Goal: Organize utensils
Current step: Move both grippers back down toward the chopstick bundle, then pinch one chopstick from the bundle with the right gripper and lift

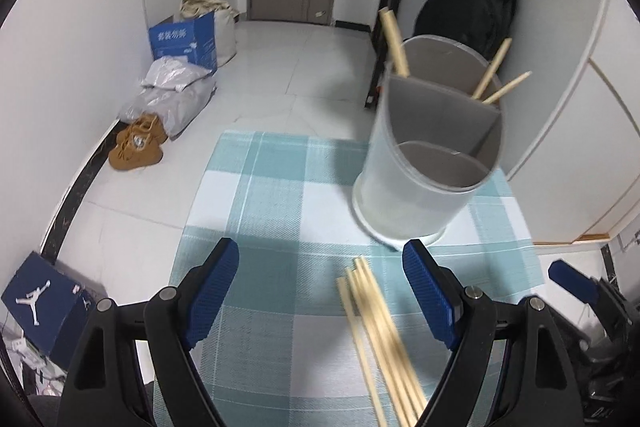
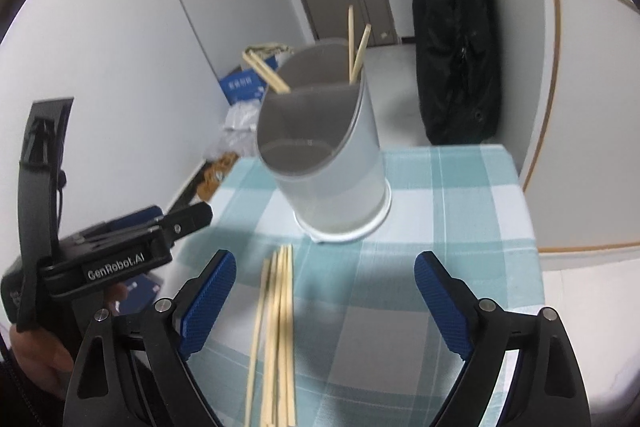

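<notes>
Running off the bottom edge, the chopsticks lie blurred beneath spread, empty left tongs and right tongs.

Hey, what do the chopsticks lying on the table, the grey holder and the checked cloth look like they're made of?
The pale tan chopsticks look like bamboo or light wood: matte, unpainted, straight. The grey round divided holder seems to be plastic, with a frosted, slightly see-through outer wall and dull opaque grey dividers. The teal and white checked tablecloth looks like woven fabric, going by its fine thread lines, though a printed sheet cannot be ruled out.
</notes>
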`<state>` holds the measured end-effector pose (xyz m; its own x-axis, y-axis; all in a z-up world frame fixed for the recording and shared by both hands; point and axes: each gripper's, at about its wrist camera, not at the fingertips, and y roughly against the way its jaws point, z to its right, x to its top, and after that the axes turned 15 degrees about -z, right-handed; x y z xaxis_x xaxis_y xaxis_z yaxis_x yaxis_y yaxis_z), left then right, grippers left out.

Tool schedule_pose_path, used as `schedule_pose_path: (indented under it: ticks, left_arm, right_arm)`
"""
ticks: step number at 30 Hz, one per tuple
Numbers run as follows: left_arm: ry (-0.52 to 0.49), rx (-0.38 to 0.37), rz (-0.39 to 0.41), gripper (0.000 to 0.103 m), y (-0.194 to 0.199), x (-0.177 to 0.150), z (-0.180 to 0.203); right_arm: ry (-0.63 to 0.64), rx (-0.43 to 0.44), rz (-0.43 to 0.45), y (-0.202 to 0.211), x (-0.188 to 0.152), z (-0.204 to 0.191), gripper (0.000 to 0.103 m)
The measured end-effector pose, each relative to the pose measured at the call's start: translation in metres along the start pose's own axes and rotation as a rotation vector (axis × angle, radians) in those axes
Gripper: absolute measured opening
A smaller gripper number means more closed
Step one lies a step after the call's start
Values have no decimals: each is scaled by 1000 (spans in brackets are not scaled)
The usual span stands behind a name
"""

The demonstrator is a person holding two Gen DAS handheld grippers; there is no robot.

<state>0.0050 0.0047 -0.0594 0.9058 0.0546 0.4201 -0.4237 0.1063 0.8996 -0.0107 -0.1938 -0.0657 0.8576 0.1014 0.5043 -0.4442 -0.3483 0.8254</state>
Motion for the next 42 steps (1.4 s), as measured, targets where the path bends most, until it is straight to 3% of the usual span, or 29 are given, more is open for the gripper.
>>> schedule_pose_path:
  ticks: [3, 5, 12, 14, 18, 22, 31, 42]
  left_arm:
    - [55, -11, -53, 81, -13, 5, -15]
    - [81, -25, -81, 81, -19, 7, -22]
    - [111, -1, -109, 81, -27, 10, -38]
    - [120, 12, -117, 81, -28, 10, -41]
    - [162, -7, -147, 81, -33, 13, -53]
    - [216, -19, -155, 81, -32, 17, -66]
    - [300, -55, -172, 81, -34, 21, -85]
    - [331, -54, -205, 81, -39, 20, -97]
  right_arm:
    - [9, -10, -64, -18, -1, -3, 78]
    - [8, -5, -109, -29, -1, -1, 64]
    - [33, -4, -184, -56, 2, -8, 54]
    - [57, -4, -203, -63, 2, -14, 44]
    - [90, -7, -250, -78, 2, -21, 37]
    - [136, -16, -306, -95, 5, -26, 19]
    - [210, -36, -372, -114, 8, -37, 17]
    - [333, -203, -447, -128, 20, -61, 17]
